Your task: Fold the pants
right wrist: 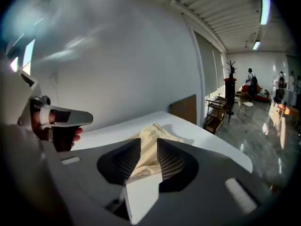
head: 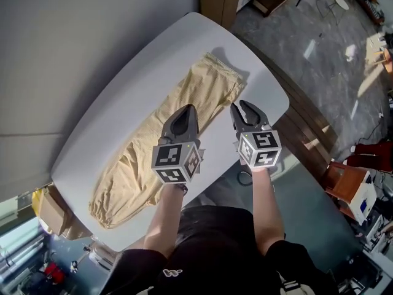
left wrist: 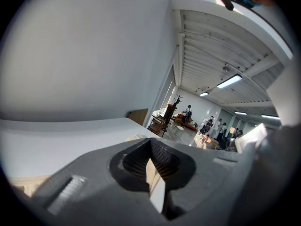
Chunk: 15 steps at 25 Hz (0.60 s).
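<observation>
Beige pants (head: 206, 94) lay slantwise on the tabletop (head: 123, 103), directly below the closed, empty left gripper (head: 191, 108) and just left of the slightly parted, empty right gripper (head: 241, 105).

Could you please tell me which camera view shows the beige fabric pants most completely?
The head view: the beige fabric pants appear nearly whole there, stretched along the white table. The right gripper view shows only one end of them, and the left gripper view shows mere slivers.

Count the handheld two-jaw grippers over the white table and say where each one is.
2. The left gripper is over the beige fabric pants, mid-length; the right gripper is beside it, over the bare white table at the cloth's edge.
</observation>
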Tool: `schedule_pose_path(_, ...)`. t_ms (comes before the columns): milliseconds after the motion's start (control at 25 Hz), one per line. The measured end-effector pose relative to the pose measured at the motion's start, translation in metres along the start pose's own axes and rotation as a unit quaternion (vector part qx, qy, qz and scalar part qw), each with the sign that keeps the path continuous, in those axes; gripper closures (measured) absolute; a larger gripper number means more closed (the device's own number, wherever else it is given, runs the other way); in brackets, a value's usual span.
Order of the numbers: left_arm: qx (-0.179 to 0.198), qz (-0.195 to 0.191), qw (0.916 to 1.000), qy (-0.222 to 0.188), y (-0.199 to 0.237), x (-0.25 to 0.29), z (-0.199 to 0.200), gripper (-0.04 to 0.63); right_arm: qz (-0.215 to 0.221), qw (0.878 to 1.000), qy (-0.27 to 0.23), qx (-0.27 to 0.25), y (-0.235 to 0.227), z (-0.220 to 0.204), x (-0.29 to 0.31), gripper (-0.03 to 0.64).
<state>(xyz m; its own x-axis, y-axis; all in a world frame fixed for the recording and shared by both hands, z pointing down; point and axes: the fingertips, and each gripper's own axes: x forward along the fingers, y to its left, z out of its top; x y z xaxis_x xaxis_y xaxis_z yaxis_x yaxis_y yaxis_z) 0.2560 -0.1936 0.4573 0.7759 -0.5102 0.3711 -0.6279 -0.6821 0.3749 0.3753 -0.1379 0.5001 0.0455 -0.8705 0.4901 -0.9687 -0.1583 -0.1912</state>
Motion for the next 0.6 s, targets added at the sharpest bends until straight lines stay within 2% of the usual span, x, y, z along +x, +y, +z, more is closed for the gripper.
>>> schedule_pose_path(200,-0.001,0.002,0.9993,0.037,0.007,0.041,-0.017,0.592,-0.013,0.997,0.064,0.035,-0.036,-0.028,0.047,0.418)
schedule_pose_path(360,-0.003,0.007,0.9976,0.069,0.015,0.070,-0.036,0.592,-0.036,0.993,0.097,0.065,-0.059,-0.028,0.071,0.390)
schedule_pose_path(480,-0.007,0.010,0.9963,0.085,0.016,0.090,-0.049,0.592,-0.050,0.988,0.123,0.078,-0.087,-0.050,0.090,0.374)
schedule_pose_path(600,-0.006,0.011,0.9954,0.095,0.018,0.100,-0.054,0.592,-0.053,0.984,0.144,0.094,-0.095,-0.057,0.104,0.367)
